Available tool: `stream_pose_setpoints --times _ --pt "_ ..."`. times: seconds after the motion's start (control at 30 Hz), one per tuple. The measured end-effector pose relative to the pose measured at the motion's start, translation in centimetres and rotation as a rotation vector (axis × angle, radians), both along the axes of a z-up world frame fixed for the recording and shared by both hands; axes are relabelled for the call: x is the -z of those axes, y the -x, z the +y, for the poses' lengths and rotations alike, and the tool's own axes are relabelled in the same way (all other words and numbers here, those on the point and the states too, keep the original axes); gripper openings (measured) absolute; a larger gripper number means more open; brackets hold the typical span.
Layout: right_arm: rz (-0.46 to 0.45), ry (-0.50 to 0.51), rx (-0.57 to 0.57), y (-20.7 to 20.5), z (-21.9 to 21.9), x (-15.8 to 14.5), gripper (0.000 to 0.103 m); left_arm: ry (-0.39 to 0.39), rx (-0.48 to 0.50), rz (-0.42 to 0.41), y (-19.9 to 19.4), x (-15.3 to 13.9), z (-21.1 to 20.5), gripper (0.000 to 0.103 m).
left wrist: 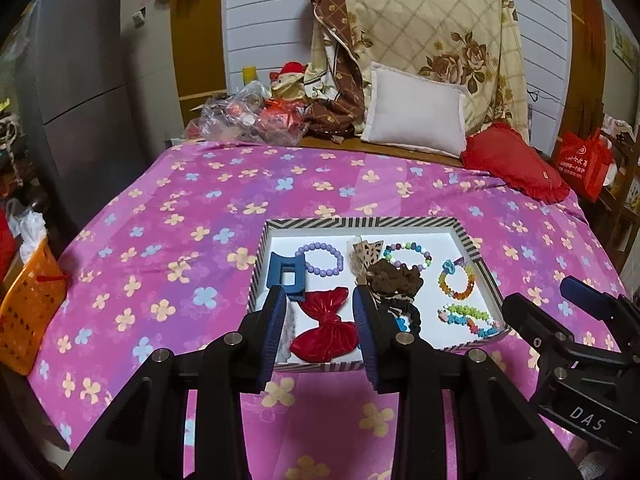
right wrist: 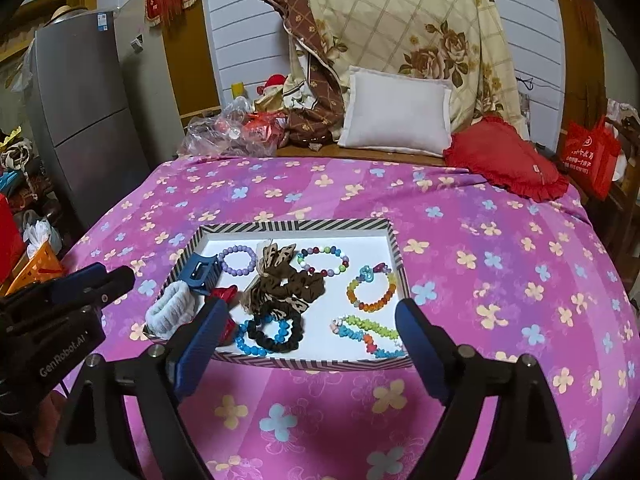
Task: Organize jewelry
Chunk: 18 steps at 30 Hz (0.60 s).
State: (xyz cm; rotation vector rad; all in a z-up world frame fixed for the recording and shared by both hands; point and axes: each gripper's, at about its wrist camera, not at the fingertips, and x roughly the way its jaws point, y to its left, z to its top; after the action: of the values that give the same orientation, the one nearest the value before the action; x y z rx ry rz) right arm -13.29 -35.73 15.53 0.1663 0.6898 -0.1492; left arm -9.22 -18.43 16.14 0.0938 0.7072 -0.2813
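A striped-rim tray [left wrist: 360,222] [right wrist: 296,225] lies on the pink flowered bedspread [right wrist: 480,260]. In it are a blue claw clip [right wrist: 198,274], a purple bead bracelet [right wrist: 253,261], a red bow [left wrist: 326,330], a brown scrunchie [right wrist: 296,282], a black scrunchie [right wrist: 276,340], a fuzzy grey-white scrunchie [right wrist: 168,312] and several coloured bead bracelets. My left gripper [left wrist: 320,320] hovers over the tray's near left part, open, with the bow lying below its gap. My right gripper [right wrist: 312,312] stands wide open above the tray's near edge, holding nothing.
A white pillow [left wrist: 416,112], a red cushion [left wrist: 512,164] and plastic bags [left wrist: 240,120] lie at the head of the bed. A grey fridge [left wrist: 80,92] and an orange basket [left wrist: 24,312] stand to the left. A red bag [left wrist: 584,164] sits at the right.
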Motion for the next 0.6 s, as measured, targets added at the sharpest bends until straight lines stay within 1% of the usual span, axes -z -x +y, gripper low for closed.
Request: stream_pose_setpoints --times 0.27,0.6 --pt "0.01 0.007 -0.005 0.03 0.23 0.01 0.089 0.005 -0.016 0.017 -0.2 0.05 0.28 0.039" --pt "0.004 0.002 -0.011 -0.05 0.39 0.22 0.089 -0.002 -0.027 0.009 -0.14 -0.09 0.29 0.039"
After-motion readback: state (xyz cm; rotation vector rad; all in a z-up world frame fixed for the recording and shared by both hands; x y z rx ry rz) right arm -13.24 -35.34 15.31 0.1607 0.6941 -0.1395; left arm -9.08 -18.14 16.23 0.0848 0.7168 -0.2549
